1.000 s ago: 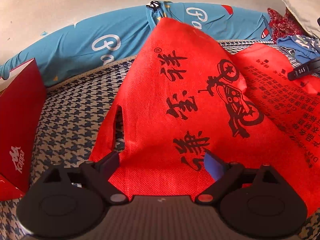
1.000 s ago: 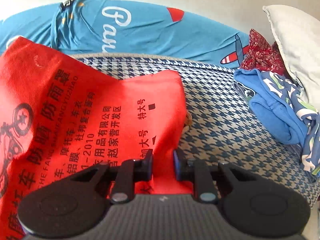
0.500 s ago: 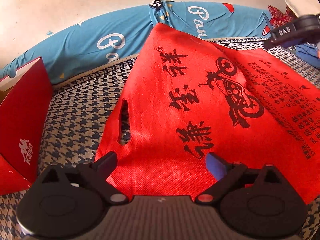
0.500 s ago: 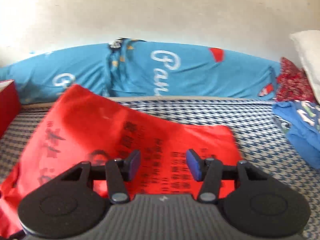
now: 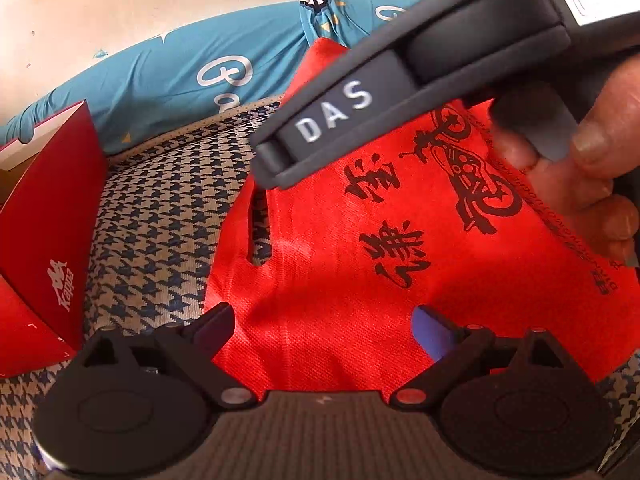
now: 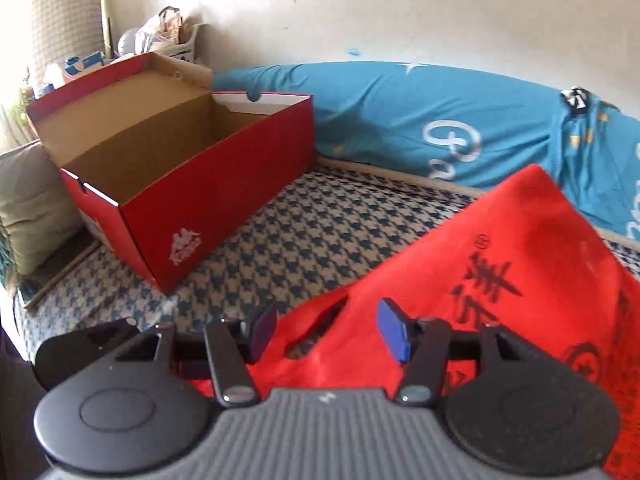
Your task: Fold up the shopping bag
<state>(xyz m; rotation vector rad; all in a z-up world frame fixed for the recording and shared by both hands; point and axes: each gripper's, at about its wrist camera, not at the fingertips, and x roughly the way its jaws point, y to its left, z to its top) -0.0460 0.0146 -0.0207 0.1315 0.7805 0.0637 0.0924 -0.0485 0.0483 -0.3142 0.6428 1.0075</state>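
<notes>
On the houndstooth-covered bed (image 6: 304, 216) an open red cardboard shoebox (image 6: 192, 184) shows bare card inside. The red printed shopping bag (image 5: 360, 280) lies flat beside it. Left tongs (image 5: 324, 332) gape; right tongs (image 6: 328, 332), just widening, hover over its handle, gripping nothing.

Both wrist views look obliquely down, close over the same red bag (image 5: 340, 280).

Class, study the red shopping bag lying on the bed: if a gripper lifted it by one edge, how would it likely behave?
The red shopping bag would probably droop: it already lies creased and tented. Its thin woven-looking cloth suggests it is light. The cut-out handle would likely sag open.
</notes>
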